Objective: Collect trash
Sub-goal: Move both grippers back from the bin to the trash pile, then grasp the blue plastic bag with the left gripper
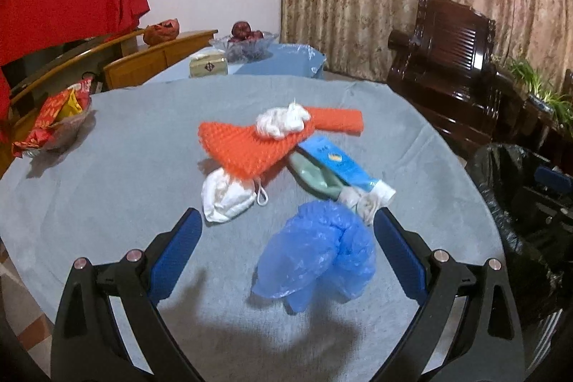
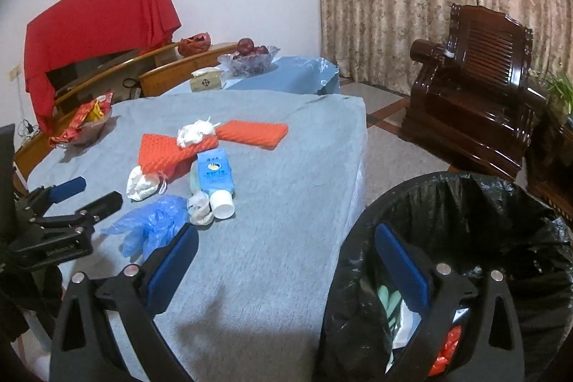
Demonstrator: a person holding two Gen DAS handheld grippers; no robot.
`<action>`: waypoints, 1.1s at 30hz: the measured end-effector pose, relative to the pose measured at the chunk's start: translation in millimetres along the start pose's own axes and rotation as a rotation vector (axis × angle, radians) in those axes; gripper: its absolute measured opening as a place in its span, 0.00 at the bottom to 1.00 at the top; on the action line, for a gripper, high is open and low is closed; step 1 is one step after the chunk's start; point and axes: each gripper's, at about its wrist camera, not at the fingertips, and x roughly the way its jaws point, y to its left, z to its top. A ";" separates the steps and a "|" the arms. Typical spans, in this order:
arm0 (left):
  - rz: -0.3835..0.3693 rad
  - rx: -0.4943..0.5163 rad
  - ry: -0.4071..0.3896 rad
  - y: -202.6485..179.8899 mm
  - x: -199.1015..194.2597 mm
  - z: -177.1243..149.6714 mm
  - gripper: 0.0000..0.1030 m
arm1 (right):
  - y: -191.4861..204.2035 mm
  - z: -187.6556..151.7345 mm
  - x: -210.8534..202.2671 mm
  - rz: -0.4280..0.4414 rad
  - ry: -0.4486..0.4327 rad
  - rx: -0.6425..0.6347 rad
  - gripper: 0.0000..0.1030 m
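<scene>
Trash lies mid-table on the grey cloth [image 1: 107, 185]: a crumpled blue plastic glove [image 1: 315, 256], a white mask [image 1: 225, 199], orange foam netting [image 1: 250, 145] with a white tissue wad [image 1: 283, 122] on it, and a blue tube [image 1: 340, 163] over a green item [image 1: 315, 174]. My left gripper [image 1: 287, 215] is open, just above the blue glove, fingers either side and apart from it. My right gripper [image 2: 286, 231] is open and holds nothing; its right finger is over the black-lined bin [image 2: 501, 203]. The right wrist view also shows the left gripper [image 2: 102, 189], glove [image 2: 154, 224] and tube [image 2: 215, 170].
A bowl of red snack packets [image 1: 61, 120] sits at the table's left edge. Behind are a tissue box [image 2: 207, 81] and a fruit bowl [image 2: 250, 59] on a second table. A dark wooden armchair [image 2: 472, 88] stands right. The bin holds several discarded pieces.
</scene>
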 end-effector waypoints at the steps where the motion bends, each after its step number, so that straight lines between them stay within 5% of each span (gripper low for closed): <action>1: -0.001 0.001 0.009 -0.4 4.4 -2.1 0.91 | -0.3 -0.6 1.7 -0.002 0.004 0.001 0.94; 15: -0.043 0.001 0.110 -15.5 58.2 -13.6 0.89 | -7.6 -1.9 13.7 -0.027 0.035 0.003 0.94; 19: -0.103 -0.018 0.153 -17.0 63.1 -19.3 0.51 | -7.2 -1.8 17.1 -0.023 0.038 0.001 0.94; 23: -0.111 -0.018 0.143 -16.4 56.2 -21.8 0.35 | -3.7 -0.3 22.7 -0.016 0.042 -0.008 0.94; 33: -0.099 -0.080 0.085 7.4 28.9 -11.6 0.24 | 15.0 15.4 34.2 0.018 0.020 -0.030 0.94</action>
